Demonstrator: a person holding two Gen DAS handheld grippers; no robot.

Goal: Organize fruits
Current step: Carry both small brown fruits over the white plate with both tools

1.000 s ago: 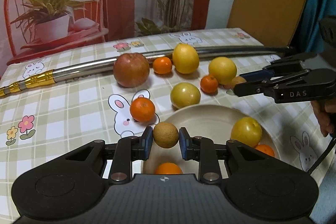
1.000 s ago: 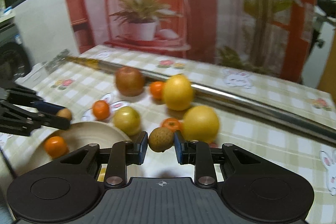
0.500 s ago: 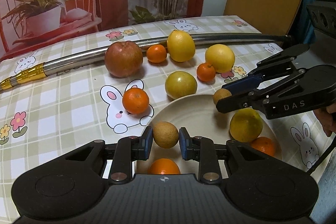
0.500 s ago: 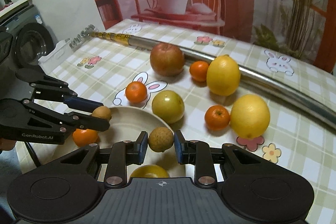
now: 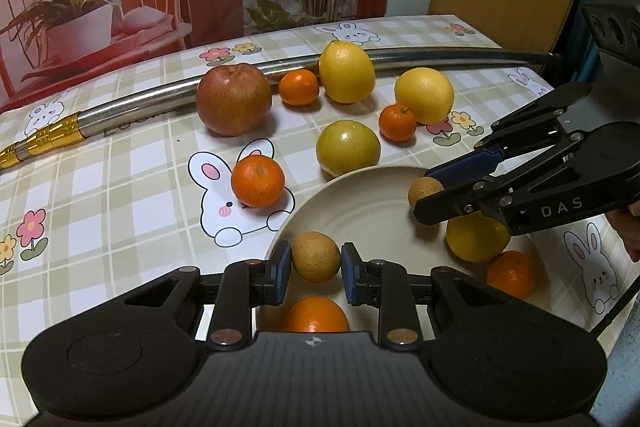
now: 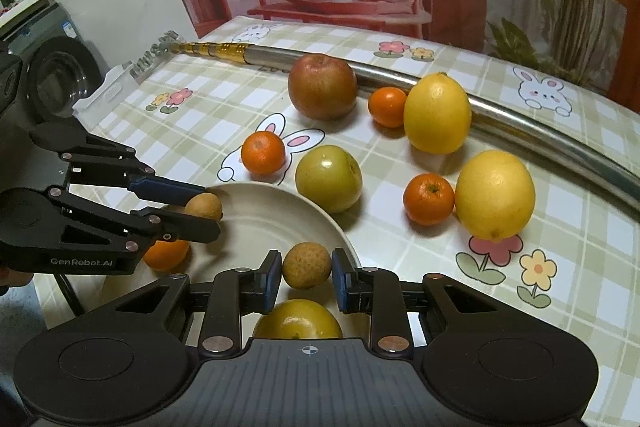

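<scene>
My left gripper point(image 5: 316, 269) is shut on a small brown longan point(image 5: 316, 256) and holds it over the near rim of the cream plate point(image 5: 360, 203). My right gripper point(image 6: 306, 277) is shut on another brown longan point(image 6: 306, 265) over the same plate point(image 6: 280, 203). Each gripper shows in the other's view, the right gripper point(image 5: 430, 193) and the left gripper point(image 6: 204, 209). In the plate lie a yellow fruit point(image 5: 476, 239) and two mandarins point(image 5: 510, 273) point(image 5: 316, 315).
On the checked tablecloth beyond the plate sit a red apple point(image 5: 234, 99), three mandarins point(image 5: 258, 181), a green-yellow fruit point(image 5: 347, 147) and two lemons point(image 5: 347, 71) point(image 5: 424, 95). A long steel pipe point(image 5: 152, 95) lies across the back. A washing machine point(image 6: 52, 79) stands left of the table.
Both grippers have moved in over the plate, each still holding its longan. The right gripper came from beyond the plate's rim to above its inside.
</scene>
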